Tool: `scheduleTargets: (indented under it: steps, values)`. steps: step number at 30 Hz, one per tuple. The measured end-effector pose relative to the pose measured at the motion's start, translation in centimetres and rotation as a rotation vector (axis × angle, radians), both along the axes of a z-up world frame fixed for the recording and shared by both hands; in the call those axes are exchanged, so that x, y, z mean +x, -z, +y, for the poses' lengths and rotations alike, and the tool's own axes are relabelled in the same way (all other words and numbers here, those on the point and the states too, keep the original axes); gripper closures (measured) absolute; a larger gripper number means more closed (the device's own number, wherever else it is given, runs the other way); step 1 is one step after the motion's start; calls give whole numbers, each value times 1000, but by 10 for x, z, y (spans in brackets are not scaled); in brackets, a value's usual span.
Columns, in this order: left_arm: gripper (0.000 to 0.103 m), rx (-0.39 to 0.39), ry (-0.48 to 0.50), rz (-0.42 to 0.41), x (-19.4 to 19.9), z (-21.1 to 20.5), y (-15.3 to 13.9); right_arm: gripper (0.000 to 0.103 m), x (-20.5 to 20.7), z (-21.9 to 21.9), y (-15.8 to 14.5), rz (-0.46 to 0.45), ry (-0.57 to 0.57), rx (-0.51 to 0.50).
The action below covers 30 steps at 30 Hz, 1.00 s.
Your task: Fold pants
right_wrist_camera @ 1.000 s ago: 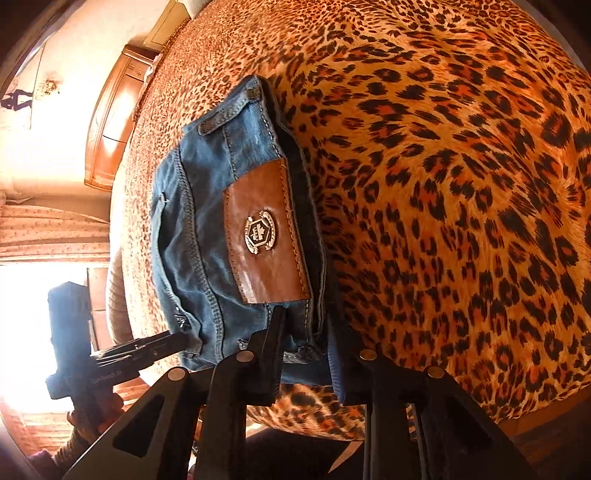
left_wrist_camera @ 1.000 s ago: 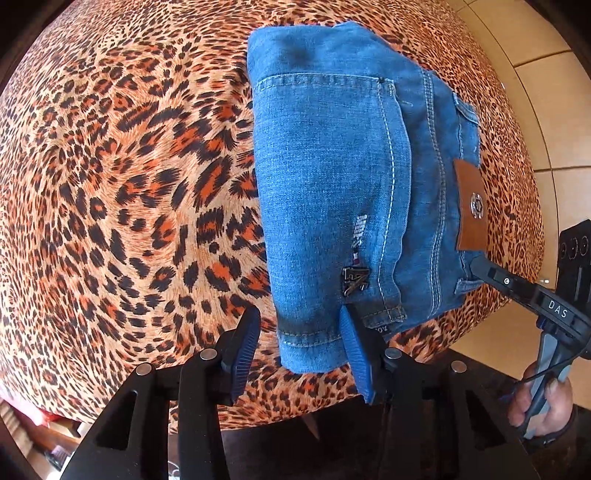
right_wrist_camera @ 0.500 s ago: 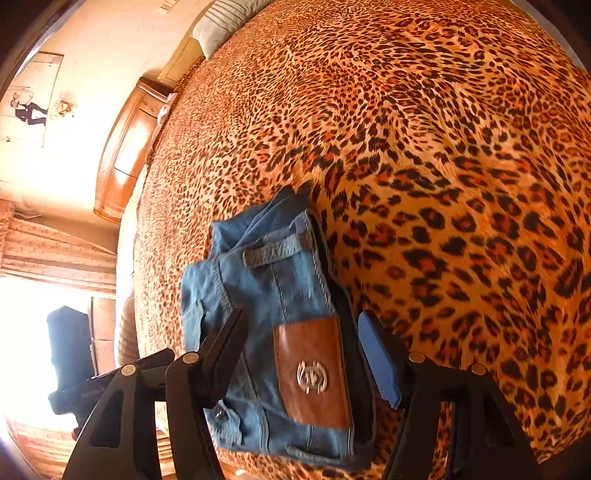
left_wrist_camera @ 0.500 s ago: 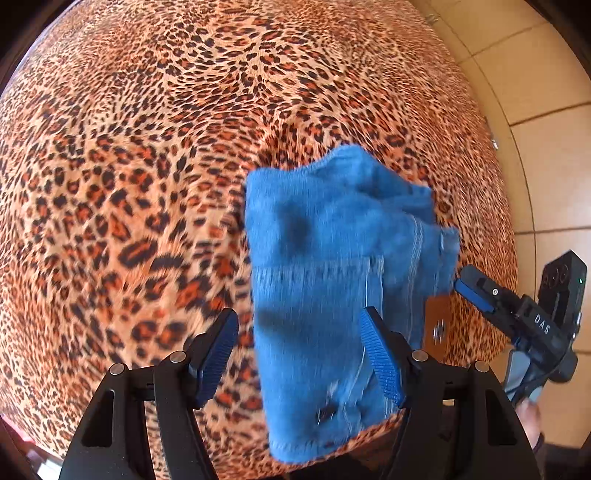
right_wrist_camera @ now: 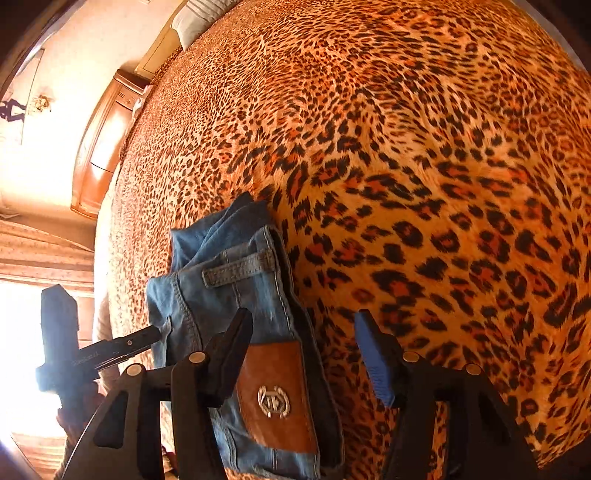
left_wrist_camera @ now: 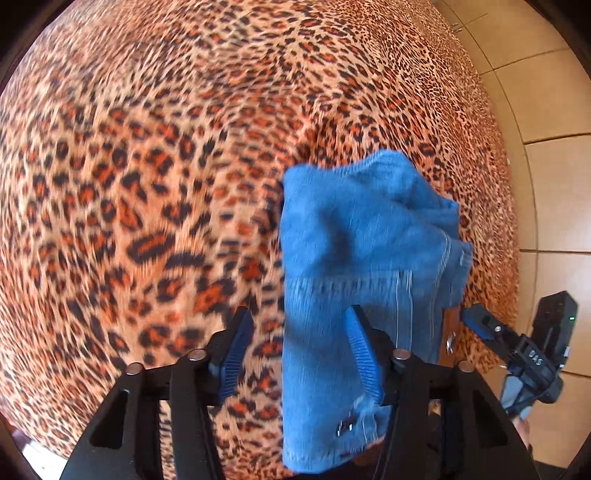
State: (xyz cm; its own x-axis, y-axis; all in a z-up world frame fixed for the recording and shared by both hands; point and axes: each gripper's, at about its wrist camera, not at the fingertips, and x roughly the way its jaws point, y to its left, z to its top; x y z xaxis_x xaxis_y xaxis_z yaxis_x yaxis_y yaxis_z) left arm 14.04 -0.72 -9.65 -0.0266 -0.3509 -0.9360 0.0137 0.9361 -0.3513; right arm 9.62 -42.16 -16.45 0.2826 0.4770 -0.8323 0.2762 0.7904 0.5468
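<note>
The blue jeans (left_wrist_camera: 354, 266) lie folded into a compact bundle on the leopard-print bed cover (left_wrist_camera: 147, 184), near its edge. Their brown leather waistband patch (right_wrist_camera: 277, 395) and a belt loop (right_wrist_camera: 240, 271) show in the right wrist view, where the jeans (right_wrist_camera: 221, 295) sit low and left. My left gripper (left_wrist_camera: 299, 350) is open and empty, hovering over the bundle's near end. My right gripper (right_wrist_camera: 303, 350) is open and empty beside the waistband; it also shows at the right of the left wrist view (left_wrist_camera: 480, 325). The left gripper (right_wrist_camera: 144, 338) shows at the left of the right wrist view.
The bed cover (right_wrist_camera: 424, 184) fills most of both views. Tiled floor (left_wrist_camera: 546, 147) lies beyond the bed's right edge. A wooden headboard (right_wrist_camera: 103, 147), a pillow (right_wrist_camera: 199, 18) and a bright curtained window (right_wrist_camera: 22, 332) are on the far left.
Both grippers opened, let go of the jeans' edge and drew back and up. The folded jeans stay on the bed and look smaller and lower in both views.
</note>
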Motion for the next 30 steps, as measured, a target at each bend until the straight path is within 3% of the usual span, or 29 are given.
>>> scheduleTargets:
  steps: [3, 9, 15, 17, 19, 20, 26, 30]
  values:
    - [42, -47, -19, 34, -12, 3, 9, 36, -18, 10, 7, 17, -30, 40]
    - [42, -25, -16, 14, -10, -15, 9, 32, -20, 36, 14, 1, -74, 75]
    - [45, 56, 33, -44, -13, -40, 3, 32, -1, 70, -1, 6, -171, -45]
    - [51, 77, 32, -55, -18, -47, 1, 38, -1, 78, -8, -5, -189, -91]
    - [58, 86, 34, -55, -15, -55, 5, 56, 3, 90, -10, -11, -221, -131]
    - [60, 91, 34, -57, -16, -58, 4, 57, 6, 97, -16, -13, -236, -141]
    - [67, 105, 39, -63, -17, -43, -4, 56, 11, 117, -21, -7, -281, -190]
    - [69, 64, 8, -69, -16, -26, -21, 53, 18, 100, -30, -26, -218, -152]
